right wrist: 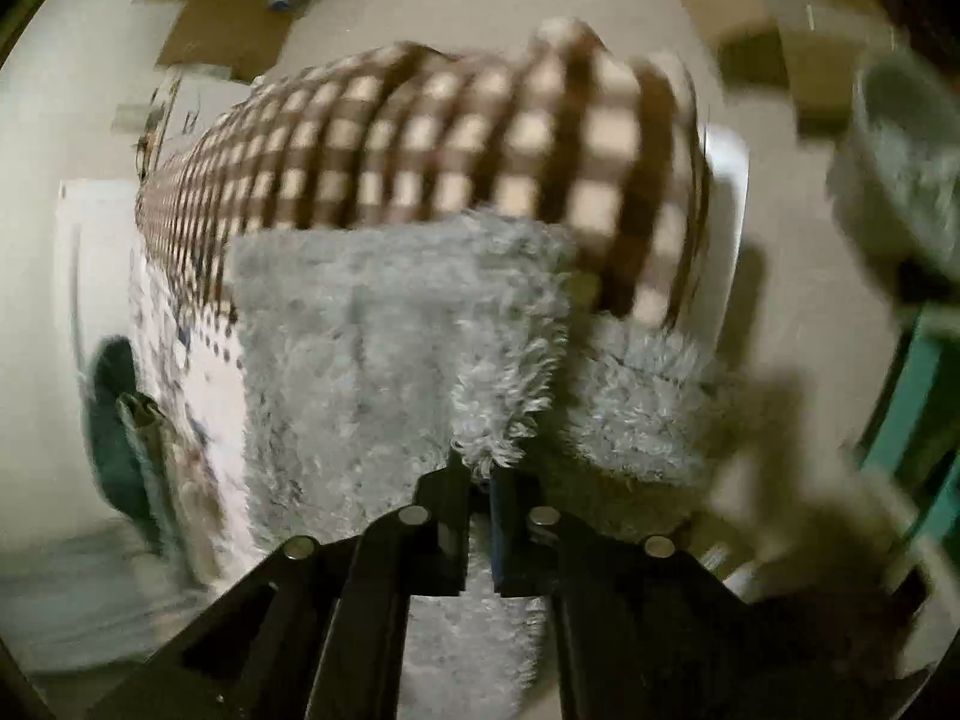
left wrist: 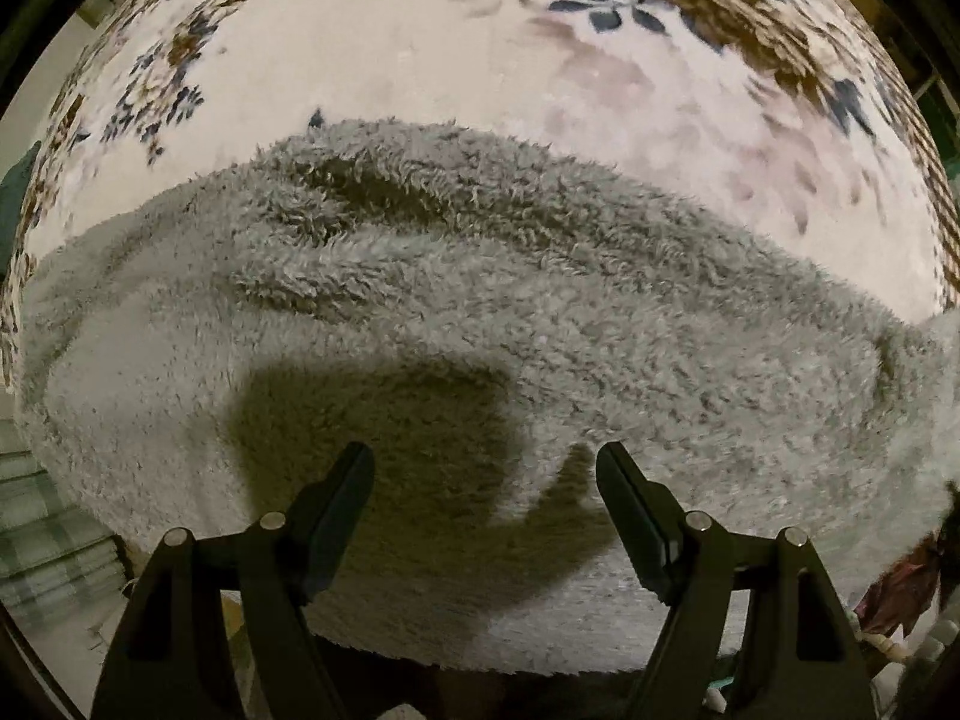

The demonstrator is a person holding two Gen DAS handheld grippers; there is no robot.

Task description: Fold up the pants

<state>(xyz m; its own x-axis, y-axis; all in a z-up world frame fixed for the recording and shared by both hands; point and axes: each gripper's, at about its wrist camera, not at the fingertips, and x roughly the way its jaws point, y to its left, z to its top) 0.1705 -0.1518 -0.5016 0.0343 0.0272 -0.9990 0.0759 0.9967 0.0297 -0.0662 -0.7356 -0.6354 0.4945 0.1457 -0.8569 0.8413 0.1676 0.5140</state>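
Observation:
The pants [left wrist: 456, 312] are fluffy pale grey fleece, lying in a bunched band across a floral cream blanket [left wrist: 420, 48]. My left gripper [left wrist: 485, 462] is open just above the pants, its shadow falling on the fleece, nothing between its fingers. In the right wrist view the same grey pants [right wrist: 384, 360] hang and lie in front of me. My right gripper [right wrist: 480, 480] is shut on a fold of the pants, fleece tufts sticking out above the fingertips. The view is blurred by motion.
A brown and cream checked blanket [right wrist: 456, 138] lies beyond the pants. A teal object [right wrist: 912, 420] stands at the right, a grey fluffy item [right wrist: 900, 180] above it. Cardboard [right wrist: 240, 30] lies on the floor at the back. A dark green thing [right wrist: 114, 420] is at left.

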